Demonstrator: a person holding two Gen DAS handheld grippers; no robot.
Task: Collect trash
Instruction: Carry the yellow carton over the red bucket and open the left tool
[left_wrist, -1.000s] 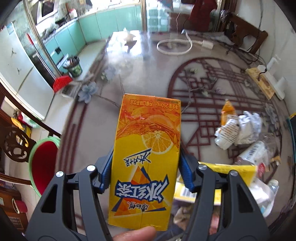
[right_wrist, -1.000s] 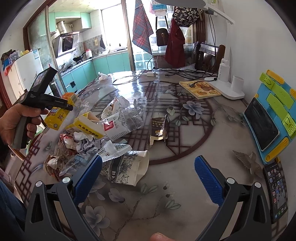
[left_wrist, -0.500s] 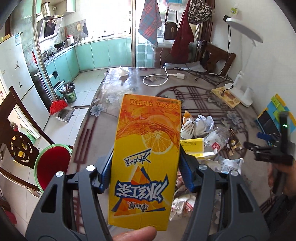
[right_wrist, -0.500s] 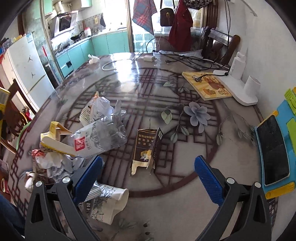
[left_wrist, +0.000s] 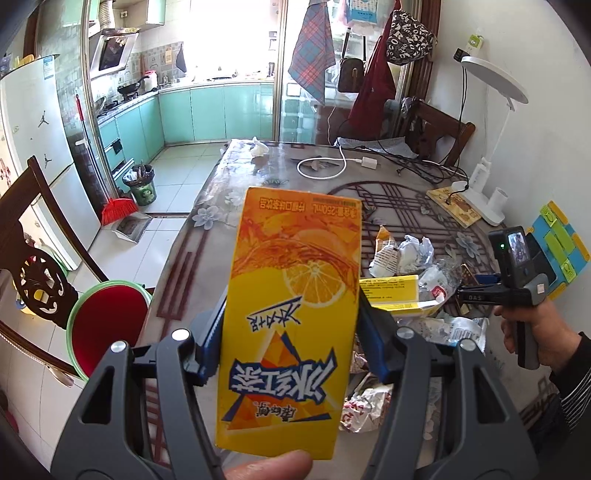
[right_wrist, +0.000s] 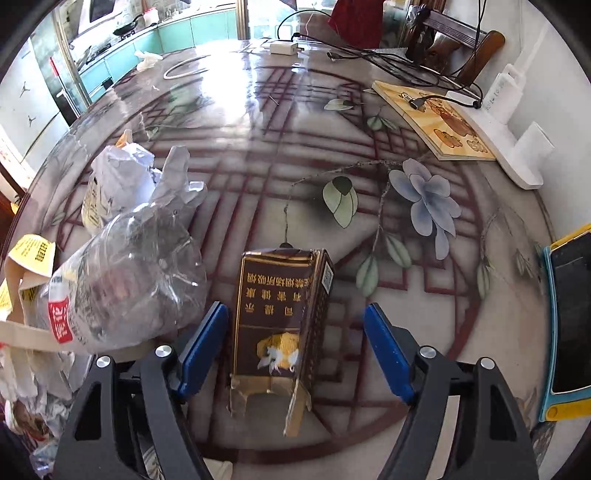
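Observation:
My left gripper (left_wrist: 291, 339) is shut on an orange-yellow drink carton (left_wrist: 291, 314) and holds it upright in the air above the table's left edge. My right gripper (right_wrist: 295, 347) is open, its blue pads on either side of a torn brown cigarette pack (right_wrist: 280, 317) lying on the table; the pads stand apart from it. The right gripper also shows in the left wrist view (left_wrist: 476, 295), low over the trash pile. A crushed clear plastic bottle (right_wrist: 122, 288) lies just left of the pack, with crumpled paper (right_wrist: 122, 173) and a yellow box (left_wrist: 391, 293) nearby.
A red bin with a green rim (left_wrist: 107, 325) stands on the floor left of the table (right_wrist: 461, 369). A book (right_wrist: 436, 125), a white lamp base (right_wrist: 517, 147), cables (right_wrist: 369, 55) and a blue-cased tablet (right_wrist: 569, 325) lie at the right and back. A chair (left_wrist: 29, 258) is at the left.
My right gripper has moved forward and down so the cigarette pack sits between its open pads. My left gripper has tilted up with the carton still held.

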